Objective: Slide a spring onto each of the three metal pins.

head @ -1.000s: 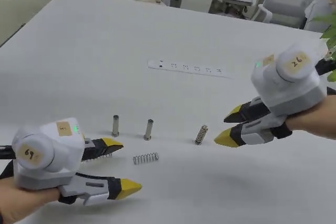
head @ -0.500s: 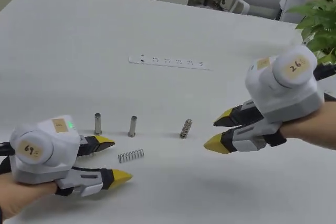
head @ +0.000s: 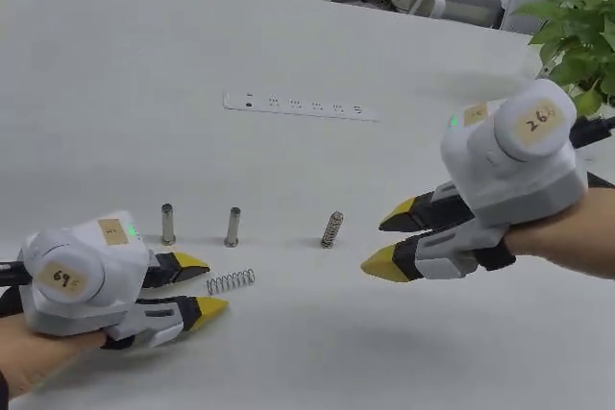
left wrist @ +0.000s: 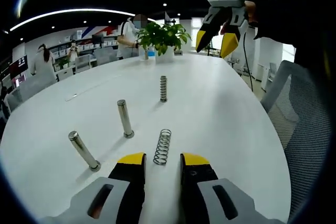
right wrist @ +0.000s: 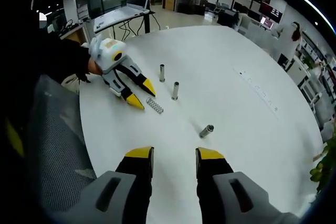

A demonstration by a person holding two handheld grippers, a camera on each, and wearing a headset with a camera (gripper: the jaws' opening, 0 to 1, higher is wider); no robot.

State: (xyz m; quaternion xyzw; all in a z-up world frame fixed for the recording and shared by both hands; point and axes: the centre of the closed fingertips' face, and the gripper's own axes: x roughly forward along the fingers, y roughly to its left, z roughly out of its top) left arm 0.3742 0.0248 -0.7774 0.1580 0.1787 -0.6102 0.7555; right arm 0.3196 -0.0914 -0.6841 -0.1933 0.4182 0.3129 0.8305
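Before left gripper [left wrist: 163, 159] jaws, loose spring [left wrist: 163, 147].

Pins [head: 233, 226] polished metal; loose spring [head: 231, 281] shiny wire; table [head: 115, 64] smooth, matt; power strip [head: 298, 106] smooth plastic.

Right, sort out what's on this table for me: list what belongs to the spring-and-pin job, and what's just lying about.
For the job:
left bare pin
middle bare pin
loose spring, lying flat in front of them
upright spring, standing in line with the pins

Just lying about:
power strip, further back
potted plant, at the table's far edge
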